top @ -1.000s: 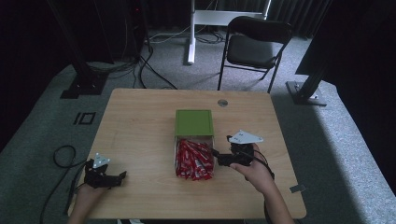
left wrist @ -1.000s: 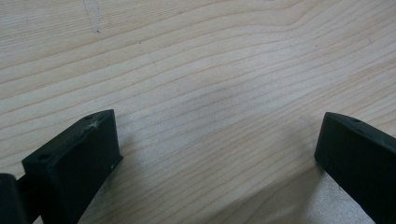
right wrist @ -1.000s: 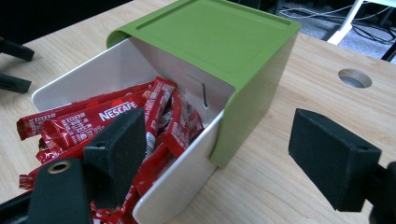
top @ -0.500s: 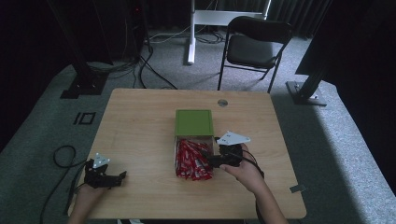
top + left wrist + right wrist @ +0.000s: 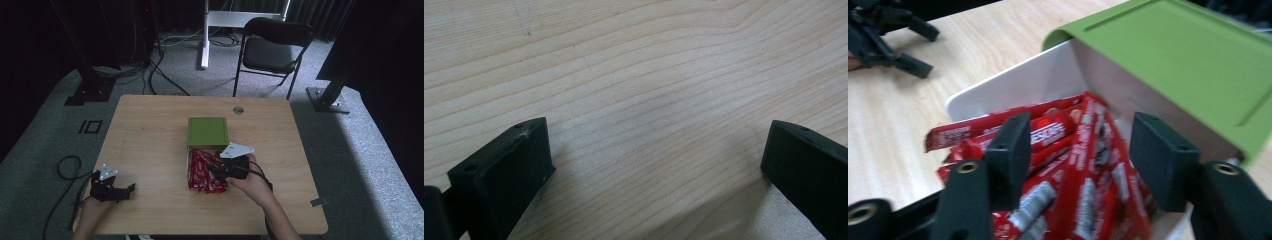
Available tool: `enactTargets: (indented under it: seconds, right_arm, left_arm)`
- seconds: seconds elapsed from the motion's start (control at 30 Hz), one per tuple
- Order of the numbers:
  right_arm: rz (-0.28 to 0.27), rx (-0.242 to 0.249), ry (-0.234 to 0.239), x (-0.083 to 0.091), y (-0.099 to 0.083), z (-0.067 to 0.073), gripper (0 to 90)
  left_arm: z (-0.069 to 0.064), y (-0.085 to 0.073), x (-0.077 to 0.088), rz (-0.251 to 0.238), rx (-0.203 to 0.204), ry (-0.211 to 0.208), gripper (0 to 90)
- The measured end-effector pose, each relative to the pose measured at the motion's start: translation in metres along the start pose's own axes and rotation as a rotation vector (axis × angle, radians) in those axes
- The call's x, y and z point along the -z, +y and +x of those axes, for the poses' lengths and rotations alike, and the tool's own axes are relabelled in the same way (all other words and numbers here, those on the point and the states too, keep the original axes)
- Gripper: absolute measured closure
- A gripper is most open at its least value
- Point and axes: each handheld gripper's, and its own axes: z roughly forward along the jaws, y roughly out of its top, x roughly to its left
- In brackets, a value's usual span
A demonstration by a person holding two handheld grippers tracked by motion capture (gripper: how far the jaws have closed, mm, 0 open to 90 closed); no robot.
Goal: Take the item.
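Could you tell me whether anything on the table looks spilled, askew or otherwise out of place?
Nothing looks spilled. The red sachets lie jumbled every which way, but all inside the white box, whose green lid stands hinged open behind it. The right gripper hovers over them; the left gripper rests apart.

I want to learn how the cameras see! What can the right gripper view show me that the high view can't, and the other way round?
The right gripper view reads the white lettering on the red sachets, and has its jaws, which have just been closing, standing around them without pressing. The high view takes in the whole table, the chair and the right gripper from above. Both share the sachets, the green lid and the left gripper.
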Motion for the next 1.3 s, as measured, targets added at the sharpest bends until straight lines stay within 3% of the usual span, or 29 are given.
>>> enactTargets:
  seconds: [0.23,0.33,0.53,0.73,0.8,0.9,1.13,1.2,1.23,1.3]
  right_arm:
    - [0.055,-0.021,0.011,-0.012,-0.002,0.004,49.5]
    - [0.077,-0.008,-0.003,-0.018,-0.002,0.005,55.4]
    - [0.102,-0.034,-0.036,-0.023,0.001,0.002,63.1]
    - [0.148,0.009,-0.053,-0.025,0.004,0.005,63.3]
    - [0.191,0.055,-0.066,-0.027,0.004,0.007,65.3]
    - [0.226,0.067,-0.074,-0.029,0.003,0.007,68.3]
    - [0.249,0.071,-0.088,-0.029,0.002,0.007,73.6]
    - [0.244,0.063,-0.09,-0.028,0.002,0.006,77.1]
    - [0.242,0.057,-0.087,-0.028,0.002,0.005,84.0]
    - [0.236,0.04,-0.093,-0.027,0.003,0.004,85.2]
  left_arm:
    - [0.0,0.0,0.0,-0.002,0.002,0.0,0.8]
    - [0.0,0.0,0.0,-0.001,0.002,0.0,0.8]
    - [0.0,0.0,0.0,0.0,0.0,0.0,0.7]
    - [0.0,0.0,0.0,0.0,0.0,0.0,0.8]
    - [0.0,0.0,0.0,0.0,0.0,0.0,0.7]
    - [0.0,0.0,0.0,0.0,0.001,0.0,0.7]
    - [0.0,0.0,0.0,-0.001,0.0,0.0,0.7]
    - [0.0,0.0,0.0,0.0,0.0,0.0,0.7]
    - [0.0,0.0,0.0,0.0,0.0,0.0,0.7]
    - [0.0,0.0,0.0,0.0,0.0,0.0,0.7]
